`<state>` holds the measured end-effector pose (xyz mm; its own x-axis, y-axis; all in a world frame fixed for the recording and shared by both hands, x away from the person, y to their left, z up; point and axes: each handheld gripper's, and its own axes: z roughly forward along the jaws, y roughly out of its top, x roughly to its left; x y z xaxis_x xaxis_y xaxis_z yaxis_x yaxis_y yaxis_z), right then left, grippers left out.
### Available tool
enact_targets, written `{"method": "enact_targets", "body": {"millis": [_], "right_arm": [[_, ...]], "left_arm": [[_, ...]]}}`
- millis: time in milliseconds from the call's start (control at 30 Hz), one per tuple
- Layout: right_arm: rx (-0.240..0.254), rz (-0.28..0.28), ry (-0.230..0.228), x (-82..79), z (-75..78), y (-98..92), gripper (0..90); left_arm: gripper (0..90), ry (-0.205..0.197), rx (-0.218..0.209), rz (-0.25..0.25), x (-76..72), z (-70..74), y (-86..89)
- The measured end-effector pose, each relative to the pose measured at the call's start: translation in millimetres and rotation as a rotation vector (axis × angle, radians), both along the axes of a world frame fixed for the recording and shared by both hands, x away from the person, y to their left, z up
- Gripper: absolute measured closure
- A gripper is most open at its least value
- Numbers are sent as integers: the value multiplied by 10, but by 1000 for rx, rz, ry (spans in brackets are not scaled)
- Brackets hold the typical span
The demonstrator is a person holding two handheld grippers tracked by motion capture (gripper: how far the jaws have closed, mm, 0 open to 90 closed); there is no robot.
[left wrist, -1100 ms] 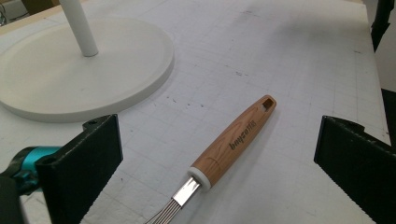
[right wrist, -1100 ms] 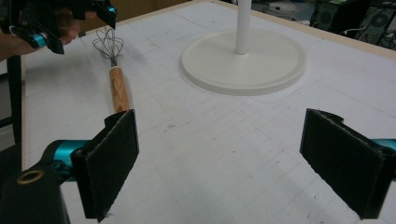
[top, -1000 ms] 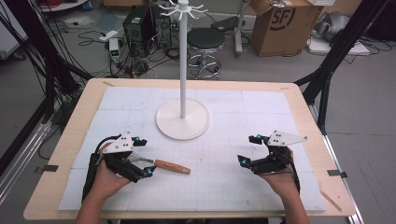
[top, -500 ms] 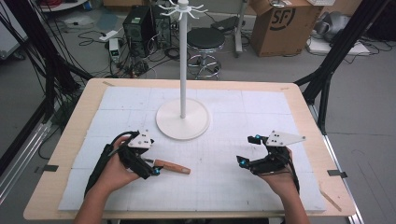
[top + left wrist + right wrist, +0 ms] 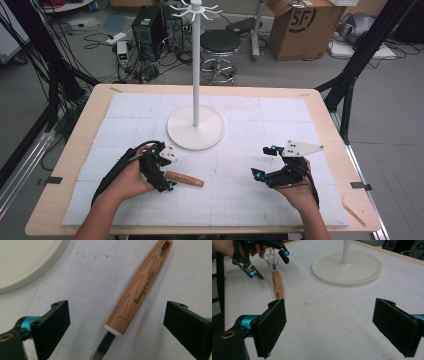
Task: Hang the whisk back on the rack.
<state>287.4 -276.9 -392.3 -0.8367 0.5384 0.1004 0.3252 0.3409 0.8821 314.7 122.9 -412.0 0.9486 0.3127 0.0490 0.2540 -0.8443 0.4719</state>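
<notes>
- Lab / recording setup is indicated, not a home.
- Table (image 5: 75, 150) is covered w/ white gridded mat (image 5: 240, 165); tape marks are seen at edges.
- Black rig frames (image 5: 45, 65) are set at both sides, w/ cable bundles.
- PC tower (image 5: 148, 27), power strip (image 5: 121, 50) & loose wires are left on grey floor.
- Stool (image 5: 220, 47) & cardboard box (image 5: 300, 25) are kept behind.

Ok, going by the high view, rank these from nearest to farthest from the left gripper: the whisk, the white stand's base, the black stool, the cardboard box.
1. The whisk: lies on the table right at the left gripper, its wooden handle pointing right.
2. The white stand's base: farther up the table, near its middle.
3. The black stool: on the floor beyond the table.
4. The cardboard box: far right, on the floor.
</notes>
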Motion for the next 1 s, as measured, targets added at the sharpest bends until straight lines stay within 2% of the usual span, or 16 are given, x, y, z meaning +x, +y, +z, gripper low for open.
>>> {"method": "enact_targets", "body": {"millis": [133,167,200,267,367,567,767,1000], "right_arm": [[-11,3,6,6,-16,14,110],[-13,7,6,12,-23,13,110],[-13,7,6,12,-23,13,110],[-12,6,7,14,-24,10,110],[-4,8,11,12,-23,11,110],[-6,13,12,8,-22,22,110],[-6,15,11,9,-24,25,110],[-9,17,14,8,-27,34,111]], "left_arm": [[183,24,68,-37,32,17,-35],[235,28,76,-42,36,18,-39],[235,38,82,-51,41,15,-42],[325,59,99,-62,50,-2,-49],[367,58,127,-62,61,-31,-67],[520,97,139,-88,72,-51,-95],[586,115,139,-87,79,-45,-99],[615,71,171,-129,39,-32,-138]]}}
